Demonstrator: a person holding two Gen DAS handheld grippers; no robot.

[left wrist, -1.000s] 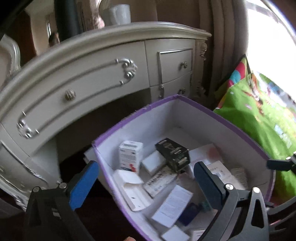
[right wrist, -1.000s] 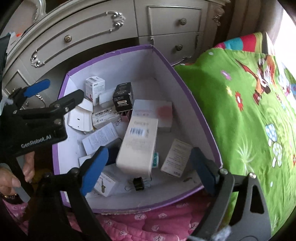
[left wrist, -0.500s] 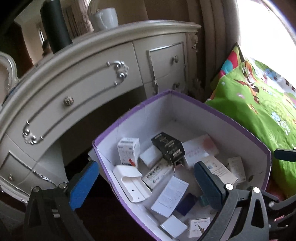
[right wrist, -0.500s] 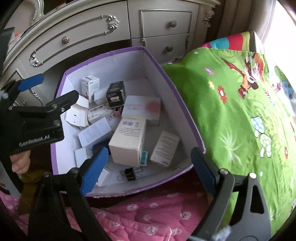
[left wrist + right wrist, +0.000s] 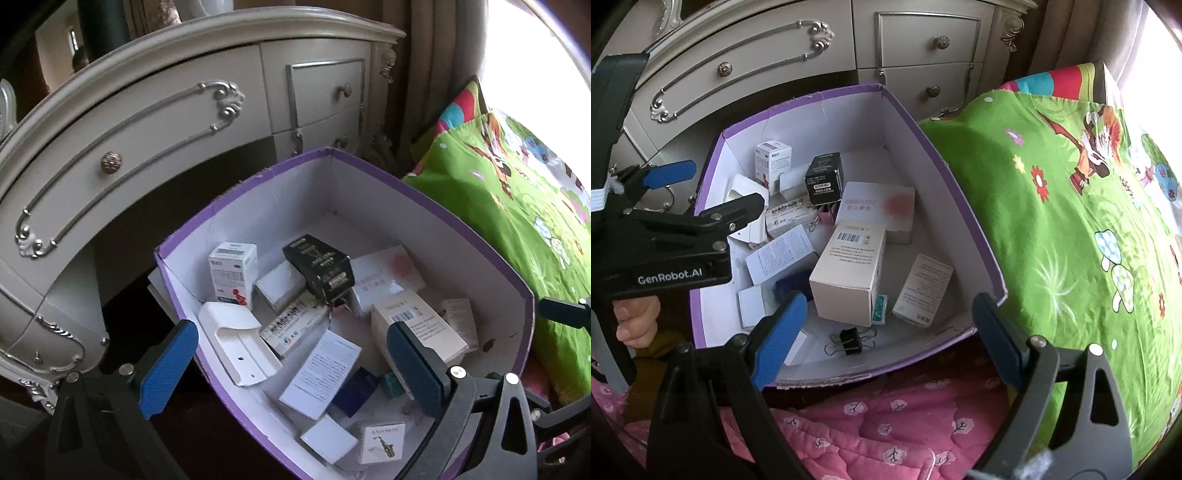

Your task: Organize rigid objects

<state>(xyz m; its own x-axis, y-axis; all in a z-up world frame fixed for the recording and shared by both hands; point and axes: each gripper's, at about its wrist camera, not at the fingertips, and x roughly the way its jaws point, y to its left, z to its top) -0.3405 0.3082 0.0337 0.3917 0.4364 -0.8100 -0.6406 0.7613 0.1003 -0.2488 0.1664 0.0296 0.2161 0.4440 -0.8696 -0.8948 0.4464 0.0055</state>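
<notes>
Hovering over an open purple-edged white cardboard box (image 5: 964, 221) resting on a bed with a pink quilt (image 5: 886, 424) and a green cartoon-print blanket (image 5: 1071, 221), in front of a cream dresser with silver trim (image 5: 184, 122). Holding the left gripper (image 5: 291, 354) spread wide, nothing between the pads, straddling the box's near-left wall. Keeping the right gripper (image 5: 886, 328) spread wide and empty too, poised above the near rim. Lying jumbled inside: a tall beige carton with a barcode (image 5: 849, 269) on its side mid-box, touching a flat white carton with a red blotch (image 5: 882, 210) behind it; a black cube-shaped carton (image 5: 824, 179) upright beyond; a small white medicine carton with a red mark (image 5: 772, 158) standing near the far-left corner; a white plastic bracket (image 5: 240, 341) against the left wall; a black binder clip (image 5: 851, 341) loose near the front. Judging the step as choosing a first pick. Suggesting the beige carton: approaching from above, squaring the pads to its long faces, avoiding the neighbouring leaflet (image 5: 923, 291), closing gently so thin card is not crushed.
</notes>
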